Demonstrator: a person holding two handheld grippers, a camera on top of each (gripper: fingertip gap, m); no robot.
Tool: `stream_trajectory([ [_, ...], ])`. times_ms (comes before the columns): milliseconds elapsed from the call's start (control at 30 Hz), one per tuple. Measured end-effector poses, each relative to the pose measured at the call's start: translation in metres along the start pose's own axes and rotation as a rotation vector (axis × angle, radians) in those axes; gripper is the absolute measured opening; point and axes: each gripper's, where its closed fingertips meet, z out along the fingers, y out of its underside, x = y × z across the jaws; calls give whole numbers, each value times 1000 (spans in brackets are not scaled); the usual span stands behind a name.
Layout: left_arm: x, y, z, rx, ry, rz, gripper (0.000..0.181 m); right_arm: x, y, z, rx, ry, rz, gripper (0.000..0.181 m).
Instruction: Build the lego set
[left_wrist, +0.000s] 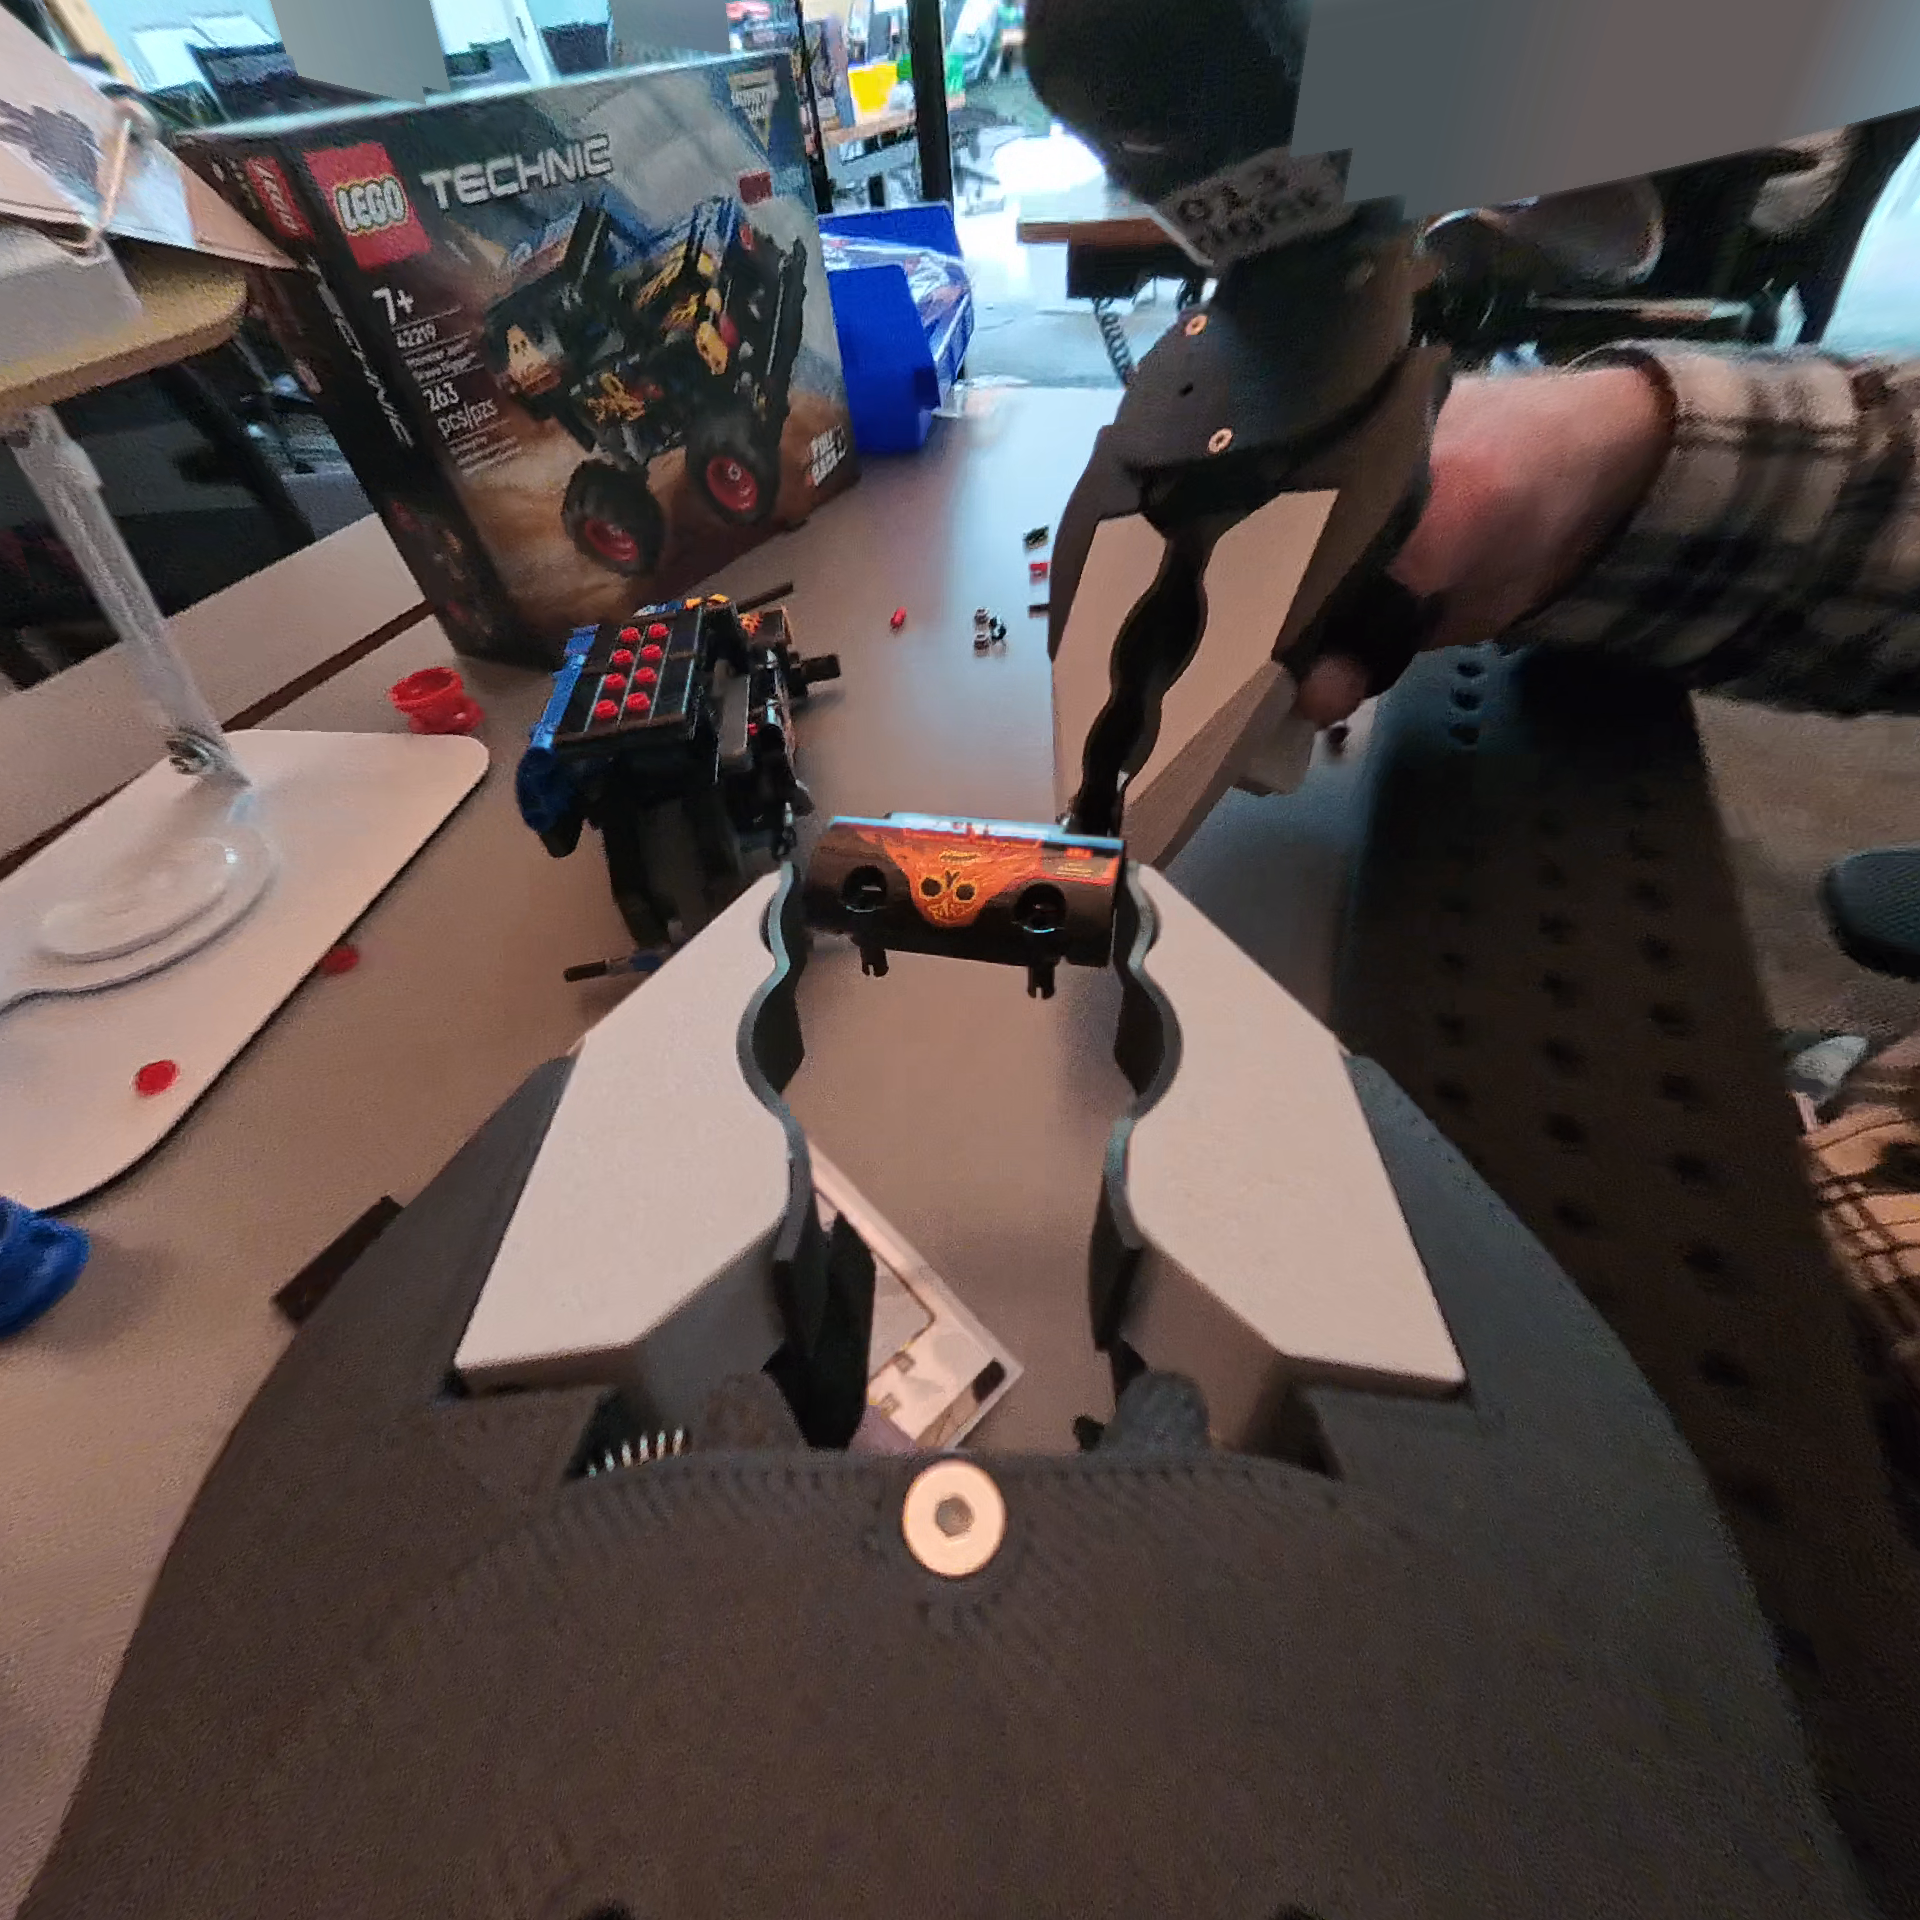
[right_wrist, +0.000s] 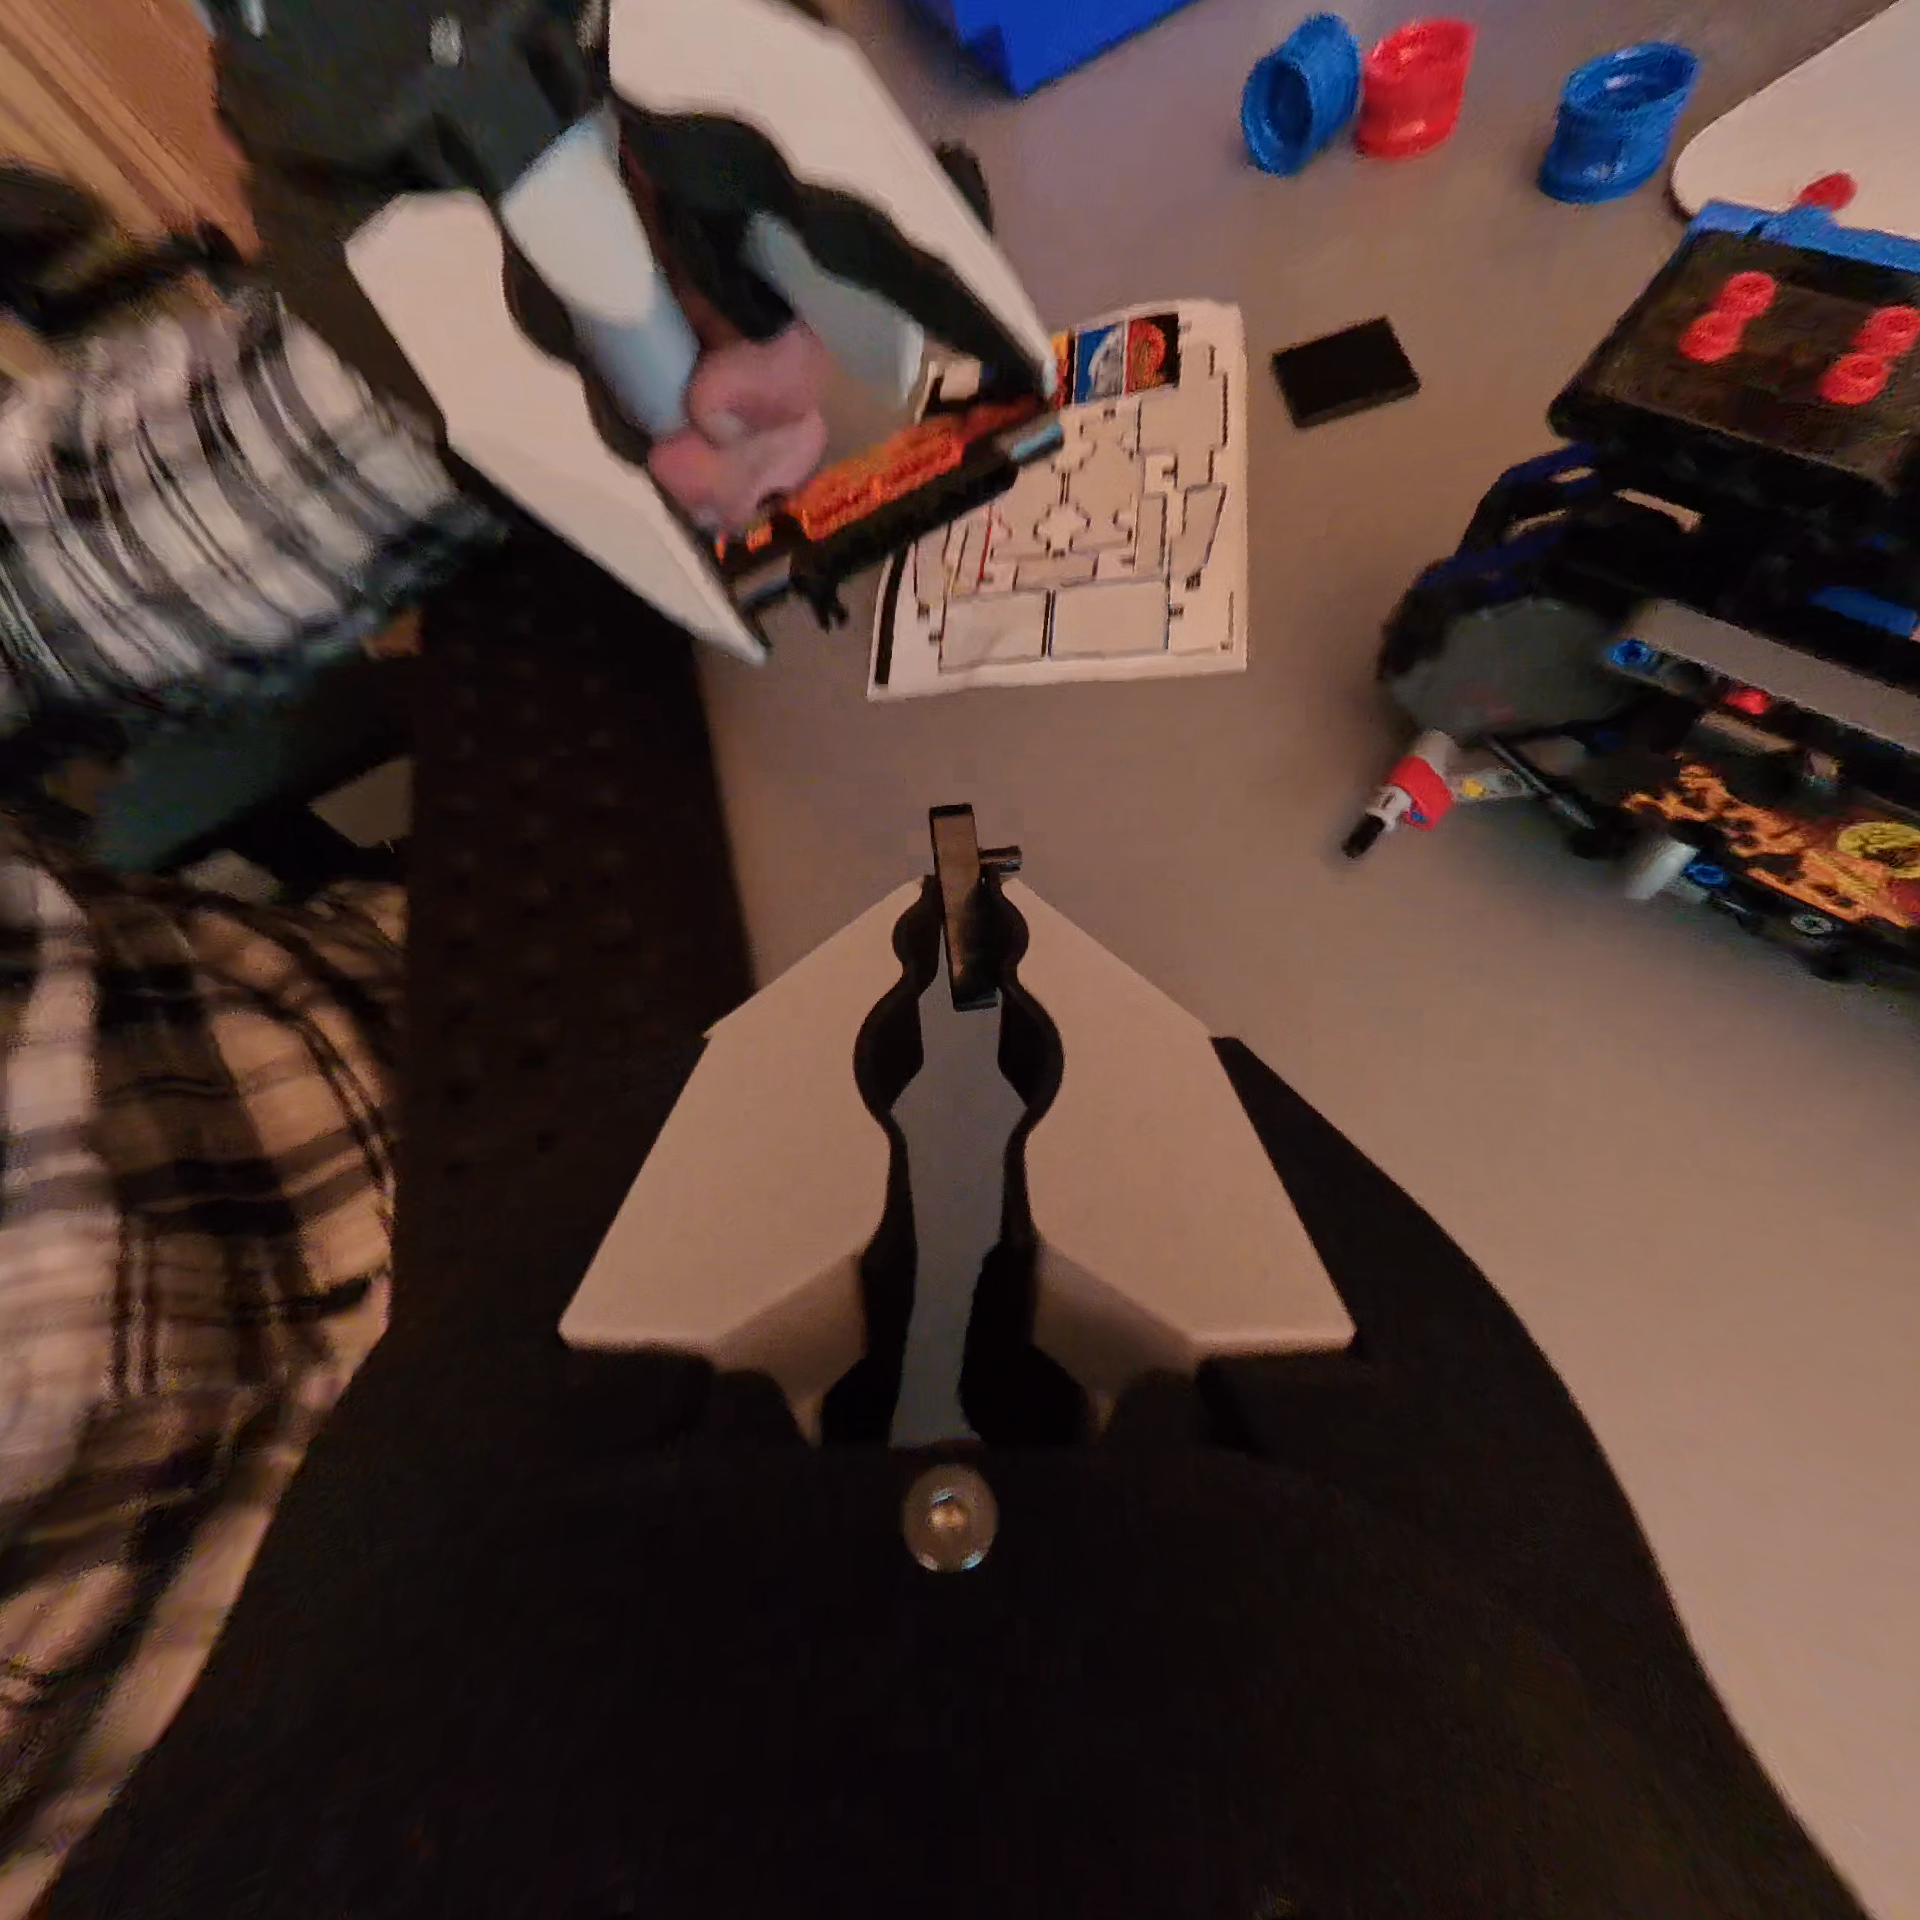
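Gripped between the left claw (left_wrist: 961, 914) tips is a flame-stickered black panel (left_wrist: 961, 902); a small black pin piece (right_wrist: 966, 914) is pinched by the nearly closed right claw (right_wrist: 964, 904), likely awaiting careful alignment with the panel.

The table (left_wrist: 935, 499) is showing a smooth matt grey surface. The set's box (left_wrist: 582, 343) is looking like glossy printed cardboard, the sticker sheet (right_wrist: 1132, 582) like paper, the decorated panel (left_wrist: 961, 894) like shiny plastic.

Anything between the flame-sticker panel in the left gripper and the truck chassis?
Nothing visible. The left gripper holds the flame-sticker panel above bare table; the truck chassis stands just beyond, to its left. The right gripper, pinching a small black piece, is off to the other side.
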Motion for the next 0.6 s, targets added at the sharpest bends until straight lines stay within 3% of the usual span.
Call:
stream_trajectory([
  [167,7,12,8,-53,29,26,59,21,54,-6,-379,112,-385,9],
  [233,11,13,11,-65,38,40,59,28,49,-10,-399,152,-501,22],
  [333,14,18,14,-94,45,61,59,36,44,-24,-424,204,-441,40],
  [500,15,20,16,-99,55,61,59,16,48,-15,-372,151,-537,20],
  [600,16,16,17,-81,51,64,59,25,52,-5,-402,209,-547,6],
])
